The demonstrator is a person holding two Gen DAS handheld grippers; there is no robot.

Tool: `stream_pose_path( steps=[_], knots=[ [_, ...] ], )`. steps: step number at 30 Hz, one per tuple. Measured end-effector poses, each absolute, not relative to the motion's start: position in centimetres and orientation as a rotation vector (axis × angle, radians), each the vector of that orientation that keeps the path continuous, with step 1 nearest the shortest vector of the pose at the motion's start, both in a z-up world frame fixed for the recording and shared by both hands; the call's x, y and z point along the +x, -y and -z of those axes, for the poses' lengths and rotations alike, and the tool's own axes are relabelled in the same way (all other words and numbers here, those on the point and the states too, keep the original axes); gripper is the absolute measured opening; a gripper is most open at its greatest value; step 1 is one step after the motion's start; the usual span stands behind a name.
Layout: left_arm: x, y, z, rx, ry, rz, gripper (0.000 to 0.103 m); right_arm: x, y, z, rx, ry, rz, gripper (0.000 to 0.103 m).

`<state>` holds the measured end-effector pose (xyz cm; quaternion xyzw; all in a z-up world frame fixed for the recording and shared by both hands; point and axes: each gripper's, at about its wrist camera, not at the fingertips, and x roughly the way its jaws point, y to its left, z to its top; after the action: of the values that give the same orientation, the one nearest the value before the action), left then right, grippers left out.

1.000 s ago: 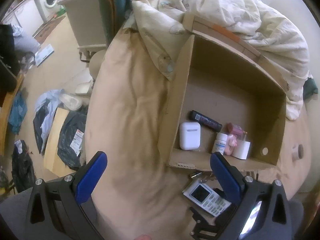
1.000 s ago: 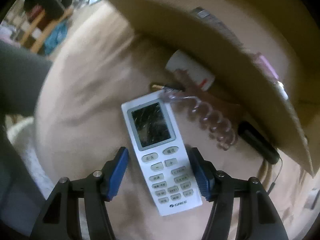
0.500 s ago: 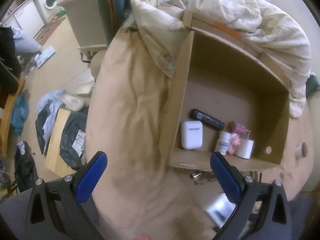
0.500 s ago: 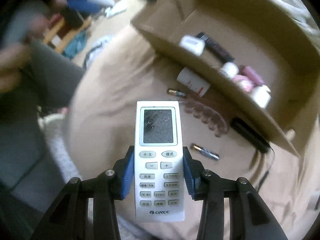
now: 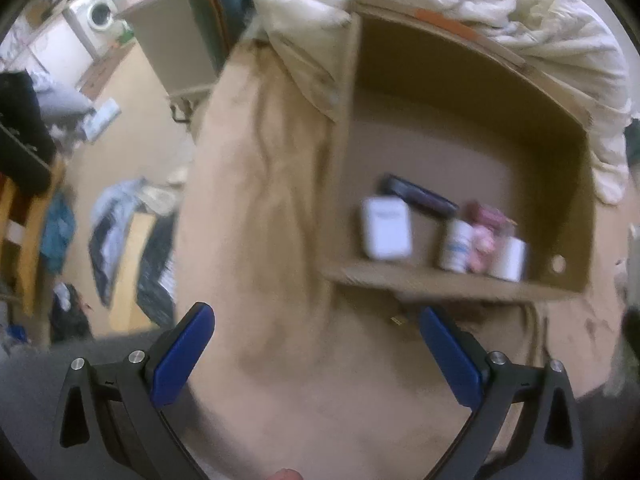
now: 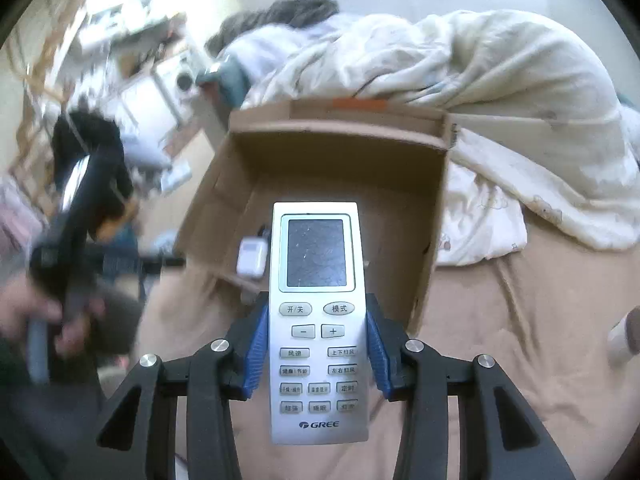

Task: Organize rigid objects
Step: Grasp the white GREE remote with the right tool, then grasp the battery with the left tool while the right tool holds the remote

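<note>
My right gripper [image 6: 316, 346] is shut on a white air-conditioner remote [image 6: 318, 320], its blue pads pressing both long sides, and holds it in the air in front of the open cardboard box [image 6: 336, 128] on the bed. In the left wrist view the box [image 5: 568, 184] holds a white earbud case [image 5: 386, 232], a dark flat bar [image 5: 420, 196], a small white bottle [image 5: 456, 250], a pink item [image 5: 484, 236] and a white cylinder [image 5: 510, 258]. My left gripper [image 5: 316, 354] stands open over the tan bedsheet [image 5: 260, 240], with nothing between its fingers, short of the box's near wall.
A crumpled cream duvet [image 5: 480, 8] lies behind and beside the box. The bed's left edge drops to a cluttered floor with bags [image 5: 156, 272] and clothes. A cabinet [image 5: 176, 44] and a washing machine [image 5: 100, 12] stand farther off. A small gold item [image 5: 398, 320] lies before the box.
My right gripper shut on the remote, lifted it off the sheet and swung it up to face the box. The left gripper shifted slightly; the remote is gone from its view.
</note>
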<state>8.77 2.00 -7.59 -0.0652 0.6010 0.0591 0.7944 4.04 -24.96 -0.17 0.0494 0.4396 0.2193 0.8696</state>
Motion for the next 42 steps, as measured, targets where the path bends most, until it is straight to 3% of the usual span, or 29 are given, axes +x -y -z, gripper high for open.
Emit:
stream_pose_path(
  steps=[8,10,14,22,24,29,33,42],
  knots=[
    [5.8,4.9,12.0,-0.325,-1.428,-0.045,0.102,3.6,25.8,0.9,0.226,-0.889,-0.482,0.046],
    [5.9,6.7,13.0,-0.334,-1.458,-0.041,0.097,3.9,26.6,1.0,0.274,-0.884,-0.480,0.046],
    [6.8,10.0,14.7,-0.275,-1.466,-0.073,0.075,4.1,27.3,0.9,0.320,-0.872,-0.495,0.046],
    [7.8,12.7,17.4,-0.253,-1.553,-0.133,0.070,4.2,28.9,0.7,0.400,-0.845,-0.502,0.046],
    [7.8,13.0,17.9,-0.246,-1.565,-0.146,0.056,4.3,29.2,0.7,0.423,-0.844,-0.505,0.046],
    [8.2,13.8,18.3,-0.189,-1.557,-0.143,0.052,4.4,28.9,0.8,0.421,-0.851,-0.520,0.046],
    [8.5,13.8,18.1,-0.190,-1.549,-0.139,0.040,4.4,28.8,0.8,0.419,-0.851,-0.530,0.046],
    [8.7,14.0,17.5,-0.126,-1.559,-0.077,0.040,4.5,28.3,0.9,0.399,-0.870,-0.498,0.046]
  ],
)
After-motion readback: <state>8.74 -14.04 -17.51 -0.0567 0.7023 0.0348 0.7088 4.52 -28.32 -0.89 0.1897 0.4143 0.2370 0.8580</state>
